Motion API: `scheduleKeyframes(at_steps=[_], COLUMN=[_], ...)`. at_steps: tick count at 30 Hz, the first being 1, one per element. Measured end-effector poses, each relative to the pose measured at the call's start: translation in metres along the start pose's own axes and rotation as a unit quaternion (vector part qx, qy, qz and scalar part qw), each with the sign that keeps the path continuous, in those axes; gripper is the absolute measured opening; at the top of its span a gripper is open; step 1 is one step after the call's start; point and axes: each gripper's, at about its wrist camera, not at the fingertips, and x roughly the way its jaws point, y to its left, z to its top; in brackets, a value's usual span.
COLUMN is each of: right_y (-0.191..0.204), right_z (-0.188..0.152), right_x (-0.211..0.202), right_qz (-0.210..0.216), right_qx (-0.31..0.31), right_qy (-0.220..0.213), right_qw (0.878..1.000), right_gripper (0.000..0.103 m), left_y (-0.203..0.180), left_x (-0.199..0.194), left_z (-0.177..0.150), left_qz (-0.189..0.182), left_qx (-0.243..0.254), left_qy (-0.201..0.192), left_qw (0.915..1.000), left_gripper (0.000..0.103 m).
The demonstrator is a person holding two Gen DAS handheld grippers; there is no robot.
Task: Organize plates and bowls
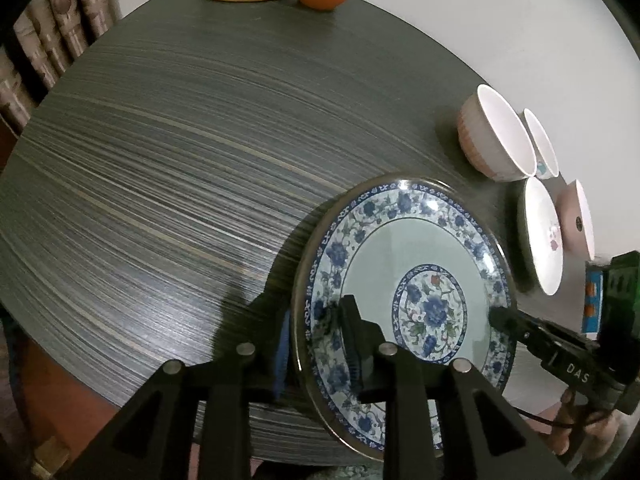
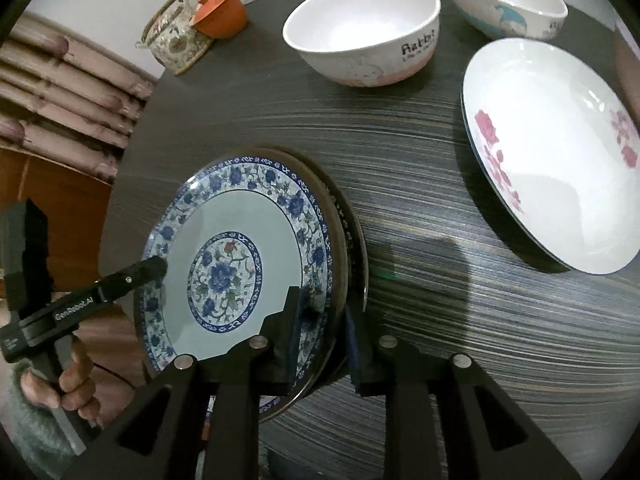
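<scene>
A blue-and-white floral plate (image 1: 404, 280) sits near the edge of a round, dark, streaked counter (image 1: 160, 180), gripped at opposite sides of its rim by two hand-held grippers. In the left wrist view, the left hand-held gripper (image 1: 316, 340) straddles the plate's near-left rim, one finger (image 1: 354, 328) lying on the patterned border and the other below the edge; whether the pads press on the rim cannot be told for certain. The right hand-held gripper (image 1: 496, 316) reaches in from the right, its tip on the far rim. In the right wrist view, the right hand-held gripper (image 2: 324, 332) brackets the plate's (image 2: 240, 256) rim with a narrow gap, one finger (image 2: 292, 320) over the face of the plate and the other outside it; the dark edge of a second plate (image 2: 356, 248) shows just beneath the floral one. The left hand-held gripper (image 2: 158, 268) comes in from the left, held by a hand (image 2: 72, 376) in a fuzzy grey-green sleeve (image 2: 32, 432). Beyond the plate stand a white bowl lettered "Rabbit" (image 2: 360, 28) and a white bowl with a blue design (image 2: 504, 0), with a white plate bearing pink flowers (image 2: 552, 152) to the right, well apart from the floral plate. At the far side of the counter, a floral teapot (image 2: 172, 40) stands touching an orange cup (image 2: 220, 12).
</scene>
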Motion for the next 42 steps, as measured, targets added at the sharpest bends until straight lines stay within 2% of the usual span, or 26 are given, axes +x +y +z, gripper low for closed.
scheduleKeyframes(at_steps=[8, 14, 16, 23, 28, 32, 37, 42], right_y=[0.017, 0.029, 0.032, 0.032, 0.035, 0.039, 0.038, 0.031], right_z=[-0.001, -0.004, -0.005, -0.007, -0.005, -0.005, -0.006, -0.01], right_x=[0.003, 0.004, 0.005, 0.003, 0.002, -0.001, -0.006, -0.013], right_qz=[-0.043, -0.062, -0.069, -0.066, -0.078, -0.097, -0.099, -0.107], right_qx=[-0.029, -0.04, -0.048, -0.048, -0.053, -0.067, -0.075, -0.076], right_qy=[-0.009, -0.015, -0.016, -0.013, -0.017, -0.029, -0.042, -0.059], right_qw=[0.999, 0.997, 0.996, 0.997, 0.995, 0.993, 0.991, 0.989], right_gripper=[0.029, 0.045, 0.047, 0.049, 0.049, 0.052, 0.056, 0.057], left_y=[0.001, -0.002, -0.002, -0.004, -0.007, -0.013, -0.015, -0.025], left_x=[0.003, 0.005, 0.007, 0.007, 0.008, 0.005, -0.001, -0.018], left_z=[-0.005, -0.005, -0.005, -0.005, -0.007, -0.008, -0.01, -0.009], left_qz=[0.008, 0.021, 0.008, 0.034, 0.037, 0.043, 0.053, 0.065], left_qx=[-0.014, -0.01, -0.016, -0.007, -0.005, 0.006, 0.01, 0.016], left_qy=[-0.002, -0.006, 0.002, -0.005, -0.005, -0.011, -0.024, -0.052], left_qw=[0.9999, 0.9997, 0.9998, 0.9994, 0.9993, 0.999, 0.9983, 0.9964], left_gripper=[0.028, 0.03, 0.03, 0.032, 0.032, 0.033, 0.033, 0.048])
